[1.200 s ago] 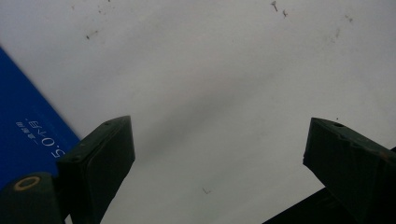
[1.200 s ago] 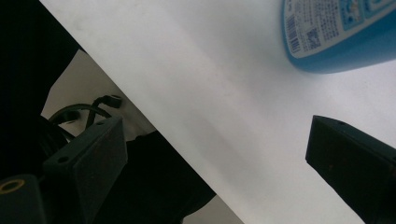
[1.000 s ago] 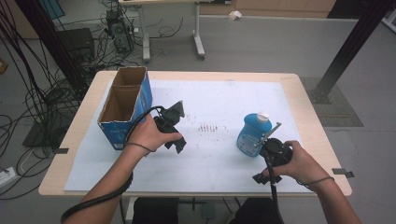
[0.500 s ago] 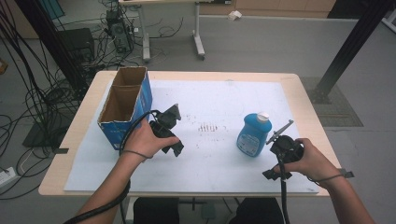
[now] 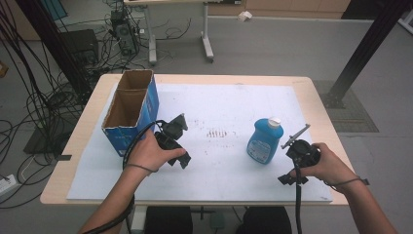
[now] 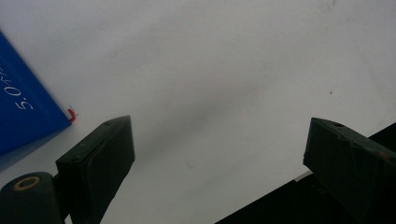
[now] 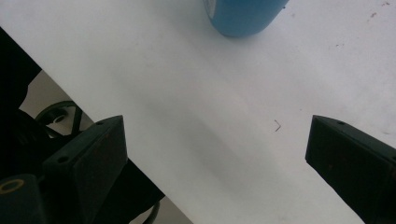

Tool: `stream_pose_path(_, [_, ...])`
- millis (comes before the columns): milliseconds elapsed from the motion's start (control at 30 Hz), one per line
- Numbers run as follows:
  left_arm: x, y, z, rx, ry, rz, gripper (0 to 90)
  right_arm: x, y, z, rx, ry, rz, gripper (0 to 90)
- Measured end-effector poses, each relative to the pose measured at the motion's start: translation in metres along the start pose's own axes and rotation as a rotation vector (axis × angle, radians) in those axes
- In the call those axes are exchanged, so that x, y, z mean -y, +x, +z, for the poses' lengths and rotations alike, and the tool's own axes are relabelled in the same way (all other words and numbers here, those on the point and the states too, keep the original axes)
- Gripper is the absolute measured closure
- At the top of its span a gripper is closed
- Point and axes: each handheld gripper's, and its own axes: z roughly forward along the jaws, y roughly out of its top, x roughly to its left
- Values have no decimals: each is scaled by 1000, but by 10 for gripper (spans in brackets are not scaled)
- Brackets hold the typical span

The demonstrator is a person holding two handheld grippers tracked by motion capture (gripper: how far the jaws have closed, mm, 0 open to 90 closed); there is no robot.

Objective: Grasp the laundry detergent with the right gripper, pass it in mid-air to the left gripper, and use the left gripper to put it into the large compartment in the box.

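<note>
In the high view, the blue bottle [image 5: 264, 142] stands right of centre on the white surface [image 5: 234, 102], just beside the right gripper [image 5: 298, 146]. The left gripper [image 5: 176, 139] sits near the blue cardboard box [image 5: 130, 109]. In the left gripper view, the jaws stand wide, box corner [image 6: 28, 112] at left. In the right gripper view, the jaws stand wide, bottle base [image 7: 245, 14] at top centre.

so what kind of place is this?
Likely a lab or data-collection workspace: cable bundles on the grey floor, a black rig post, and a table under a white sheet.
</note>
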Motion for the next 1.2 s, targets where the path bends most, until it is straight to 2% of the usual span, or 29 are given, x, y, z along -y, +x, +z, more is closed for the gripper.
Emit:
stream_pose_path(267, [5, 0, 8, 0, 13, -2, 90, -1, -8, 4, -10, -9, -4, 54])
stream_pose_path(533, [3, -2, 8, 6, 6, 1, 90, -3, -16, 5, -31, -28, -19, 54])
stream_pose_path(700, [2, -2, 5, -9, -6, -8, 91, -1, -17, 9, -27, -34, -18, 54])
stream_pose_path(900, [5, 0, 5, -2, -13, -20, 90, 0, -15, 14, -32, -43, -18, 54])
stream_pose_path(1200, [7, 1, 5, -4, -6, -7, 90, 3, -16, 19, -23, -75, 2, 55])
